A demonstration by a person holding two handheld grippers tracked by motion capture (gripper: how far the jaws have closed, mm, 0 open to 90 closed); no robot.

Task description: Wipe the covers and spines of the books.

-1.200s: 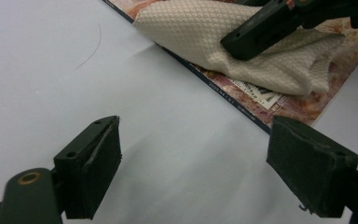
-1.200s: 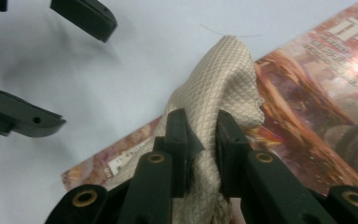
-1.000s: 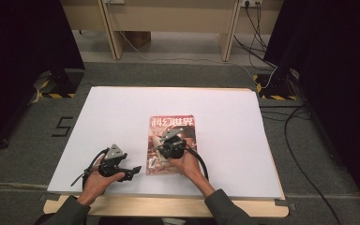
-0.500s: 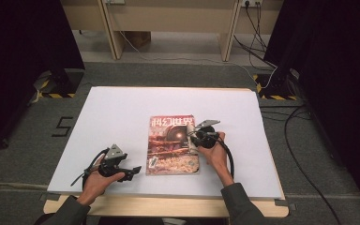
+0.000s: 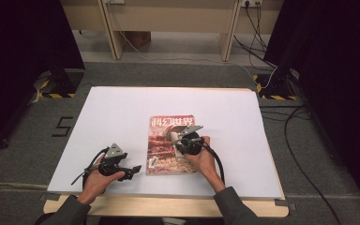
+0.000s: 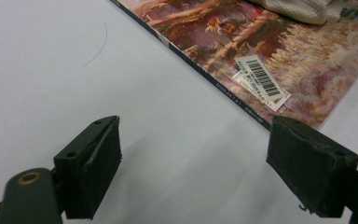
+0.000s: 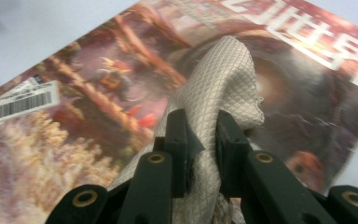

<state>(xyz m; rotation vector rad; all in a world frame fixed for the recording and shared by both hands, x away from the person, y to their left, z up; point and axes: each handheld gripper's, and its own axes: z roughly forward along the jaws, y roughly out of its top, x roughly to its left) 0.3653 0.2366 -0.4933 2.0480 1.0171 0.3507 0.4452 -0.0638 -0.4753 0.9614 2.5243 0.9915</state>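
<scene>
I observe the right gripper point(image 5: 180, 139) over the magazine point(image 5: 163, 150), which lies flat on the white table point(image 5: 122, 108), near the table's near edge and slightly right of its middle. In the right gripper view its two black jaws are clamped tight on a fold of a pale quilted cloth point(image 7: 223, 84); the fabric bulges out above the jaws and hangs just over the magazine's cover. In the high view the cloth point(image 5: 175, 136) shows as a small pale patch at the gripper's tip, over the upper right part of the cover. The magazine's title runs along its far edge, and a barcode label point(image 6: 261, 81) sits at its near left corner.

I note the left gripper point(image 5: 132, 170) low over the table, left of the magazine and close to its near left corner, apart from it. In the left gripper view its jaws stand wide apart with bare table surface between them; nothing is held. The magazine's spine edge point(image 6: 205, 70) runs diagonally beyond those jaws, and a strip of the cloth point(image 6: 303, 9) appears at the far right of that view.
</scene>
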